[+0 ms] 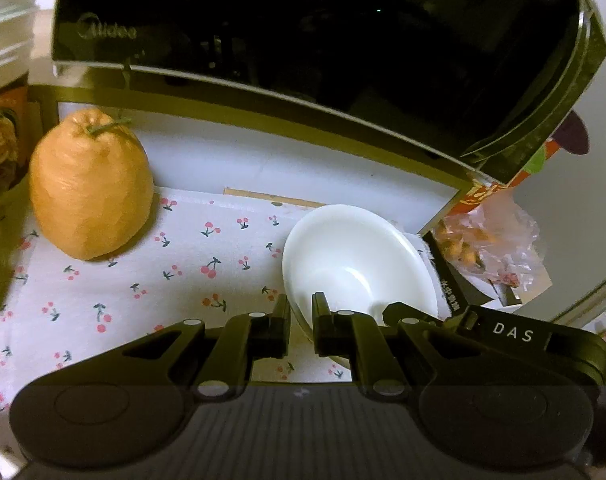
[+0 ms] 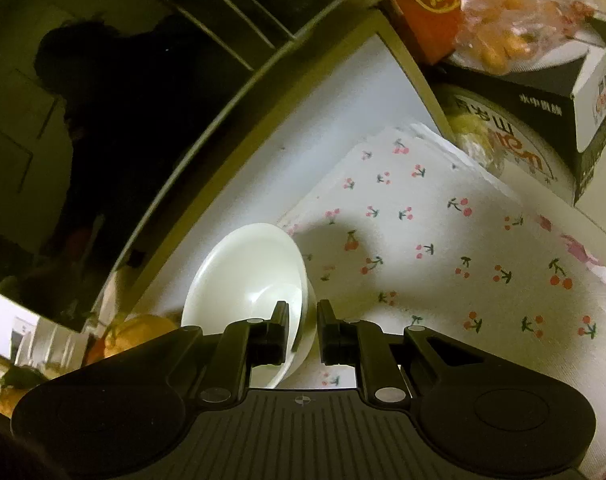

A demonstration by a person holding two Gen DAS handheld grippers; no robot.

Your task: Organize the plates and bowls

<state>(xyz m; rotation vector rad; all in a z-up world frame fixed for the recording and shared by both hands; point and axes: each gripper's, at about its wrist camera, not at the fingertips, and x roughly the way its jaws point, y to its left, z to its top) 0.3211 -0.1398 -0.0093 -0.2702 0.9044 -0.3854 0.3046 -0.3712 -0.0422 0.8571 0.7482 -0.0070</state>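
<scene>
Near the cloth's [image 1: 115, 280] right edge, in front of the microwave [image 1: 303, 28], sits the white bowl [image 1: 355, 256], tilted a little. Both grippers have it by the rim on opposite sides. The left gripper [image 1: 301, 326] is clamped on the near rim, one finger outside the wall and one inside. In the right wrist view the right gripper [image 2: 301, 330] is likewise pinched on the bowl's [image 2: 247, 276] rim, with the wall between its fingers.

The bowl looks like glazed ceramic or hard glass: stiff, smooth, and probably slippery under narrow pads. It would chip or break if dropped or knocked against the microwave's front edge. For its size it is likely fairly heavy, so a single rim pinch would tend to let it pivot; two grips on opposite sides should keep it level. The rim is the sensible hold, since the wall is thin enough to fit between the fingers and the curved body gives no flat face.

At the cloth's back left stands an orange fruit [image 1: 91, 192], well apart from the bowl. A bag of snacks [image 1: 491, 236] lies just past the right edge.
</scene>
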